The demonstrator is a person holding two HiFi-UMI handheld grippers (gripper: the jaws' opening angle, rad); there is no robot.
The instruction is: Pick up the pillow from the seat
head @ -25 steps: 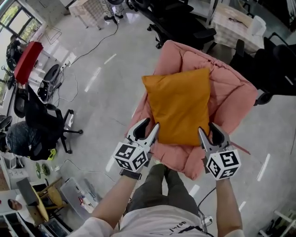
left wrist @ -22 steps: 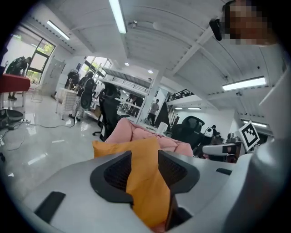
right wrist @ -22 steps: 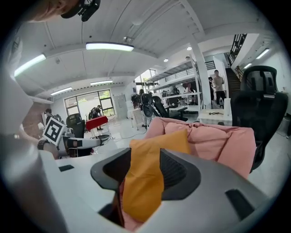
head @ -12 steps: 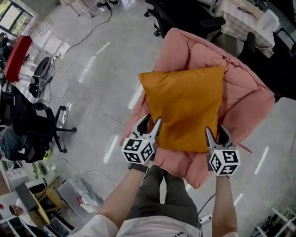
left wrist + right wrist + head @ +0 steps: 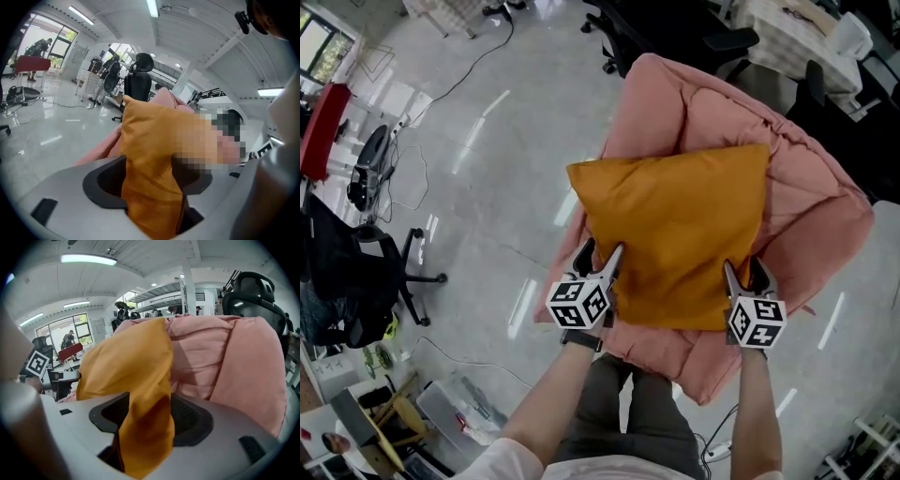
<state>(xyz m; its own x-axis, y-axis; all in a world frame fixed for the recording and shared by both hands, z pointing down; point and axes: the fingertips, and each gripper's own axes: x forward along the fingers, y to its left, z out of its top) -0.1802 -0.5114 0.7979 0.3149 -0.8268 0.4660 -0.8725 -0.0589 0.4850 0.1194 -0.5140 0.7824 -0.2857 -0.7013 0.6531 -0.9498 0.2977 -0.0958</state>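
On the pink seat (image 5: 811, 192) lies an orange pillow (image 5: 675, 234). The left tongs (image 5: 603, 255) and right tongs (image 5: 743, 272) are opening, its near corners between them.

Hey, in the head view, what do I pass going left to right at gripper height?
Black office chair → left gripper → pillow → right gripper. Both grippers' jaws are opening, pillow cloth between them.

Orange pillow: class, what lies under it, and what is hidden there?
Under the orange pillow lies the pink padded seat cover, showing past its top, right and bottom edges. The stretch beneath the pillow is hidden, so whether anything else lies there cannot be told.
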